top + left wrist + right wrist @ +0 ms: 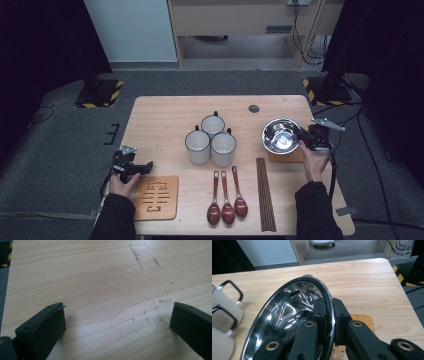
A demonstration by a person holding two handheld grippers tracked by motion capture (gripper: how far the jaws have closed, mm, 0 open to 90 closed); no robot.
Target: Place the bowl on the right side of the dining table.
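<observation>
A shiny steel bowl [280,135] hangs tilted over a small wooden trivet [286,156] at the table's right side. My right gripper [303,138] is shut on the bowl's right rim. In the right gripper view the bowl [287,312] stands on edge, its rim pinched between my two black jaws of the right gripper [329,315], one inside and one outside. My left gripper [145,167] rests low at the table's left edge, beside a larger wooden trivet [157,197]. In the left gripper view the left gripper [117,315] is open over bare wood.
Three white mugs [211,140] cluster at the table's middle. Three dark red spoons [227,199] lie near the front edge, with a bundle of dark chopsticks [265,192] to their right. A grey round cap [254,108] sits in the wooden table [165,120] near the back.
</observation>
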